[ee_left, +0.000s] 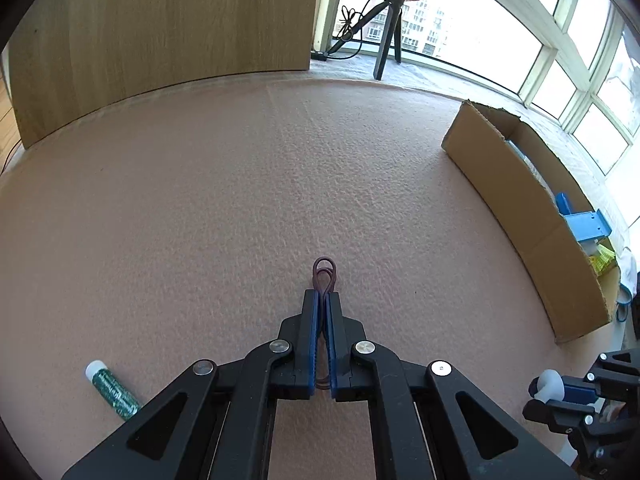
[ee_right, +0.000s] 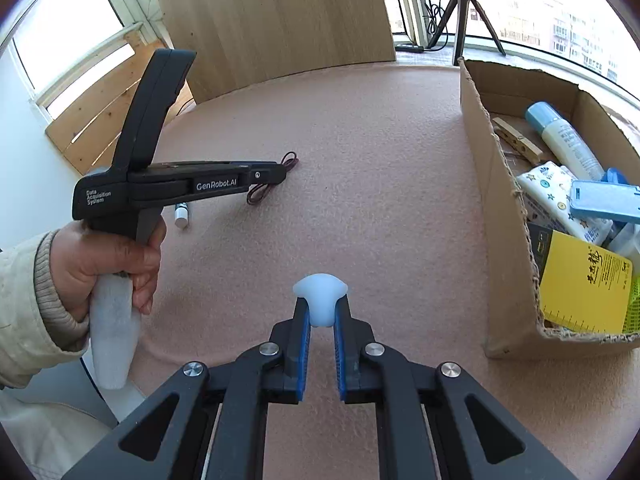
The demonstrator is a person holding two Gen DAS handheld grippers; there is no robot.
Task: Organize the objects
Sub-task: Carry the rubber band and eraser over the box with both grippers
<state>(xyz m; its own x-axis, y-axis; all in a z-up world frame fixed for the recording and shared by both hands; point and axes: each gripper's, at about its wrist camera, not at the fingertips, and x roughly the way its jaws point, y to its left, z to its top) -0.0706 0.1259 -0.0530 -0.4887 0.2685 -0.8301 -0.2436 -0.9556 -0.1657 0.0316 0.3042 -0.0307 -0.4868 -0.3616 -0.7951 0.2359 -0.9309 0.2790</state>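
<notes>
— What is in your left gripper (ee_left: 323, 294)?

— A thin dark red band (ee_left: 324, 274). My two blue pads are squeezed tight on it. One loop sticks out past the tips, just above the middle of the bottom half of the left picture, and a bit more peeks out low down behind the pads.

— Can you see it from the other side too?

— Yes. In the right picture my left gripper (ee_right: 285, 172) is in the left half, seen from the side, with my hand (ee_right: 116, 264) wrapped round its handle. The band (ee_right: 290, 160) pokes out at the tip, and another loop of it hangs under the gripper down to the pink mat (ee_right: 360, 140).

— And your right gripper (ee_right: 321, 308)?

— It is nearly closed on a small pale blue-white soft thing (ee_right: 320, 296) (I cannot tell what it is). The pads press on its narrow part and the wide top bulges out above them. In the left picture it shows in the bottom right corner (ee_left: 550, 386).

— Where do things go?

— The cardboard box (ee_right: 504, 240) sits on the mat at the right side of the right picture. A white bottle with a blue cap (ee_right: 568, 140), a wooden peg (ee_right: 516, 140), a yellow packet (ee_right: 584, 284) and a blue flat thing (ee_right: 604, 200) lie in it.

— Anything left out on the mat?

— A small green tube with a white cap (ee_left: 112, 390) — it lies in the bottom left of the left picture, just beside my left gripper.
</notes>
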